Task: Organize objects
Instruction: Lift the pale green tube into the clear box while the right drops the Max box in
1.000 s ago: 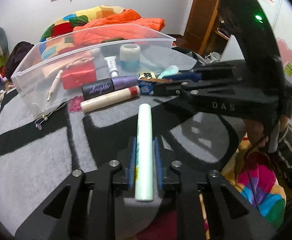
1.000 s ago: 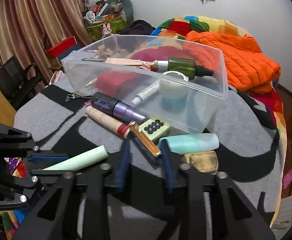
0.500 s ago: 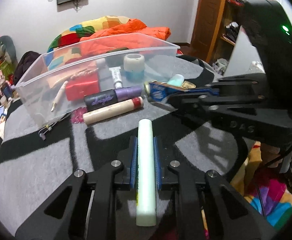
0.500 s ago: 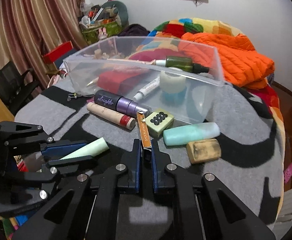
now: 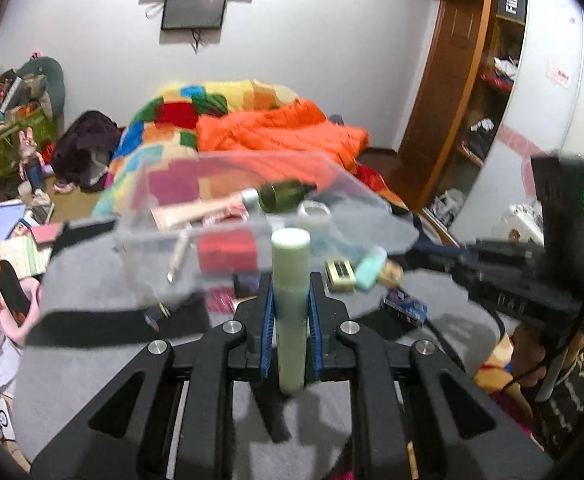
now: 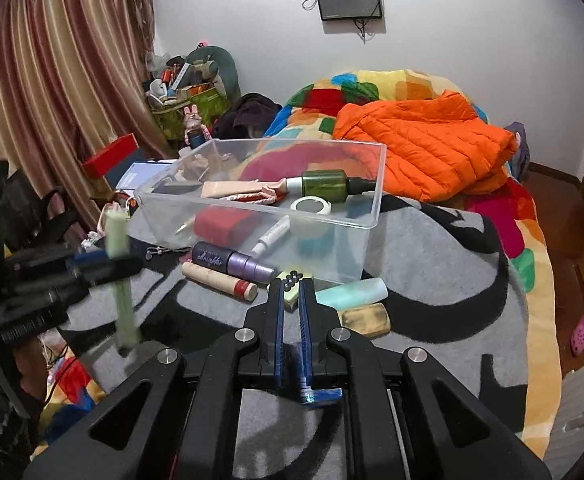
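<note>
My left gripper (image 5: 290,308) is shut on a pale green tube (image 5: 291,280), lifted above the blanket and tilted upright; the tube also shows in the right wrist view (image 6: 118,264). My right gripper (image 6: 290,300) is shut on a thin flat blue packet (image 6: 319,394), which also shows in the left wrist view (image 5: 404,306). A clear plastic bin (image 6: 374,216) holds a green bottle (image 6: 326,186), a tape roll (image 6: 312,205), a red box (image 6: 222,226) and a small white tube (image 6: 270,236).
On the grey-black blanket (image 6: 432,272) in front of the bin lie a dark purple bottle (image 6: 232,264), a beige tube (image 6: 220,284), a small green case (image 6: 292,280), a mint tube (image 6: 350,292) and a tan block (image 6: 366,318). An orange jacket (image 6: 420,144) lies behind.
Both grippers have risen from the blanket. The left one lifted the green tube and tilted it upright. The right one lifted the thin packet off the blanket.
</note>
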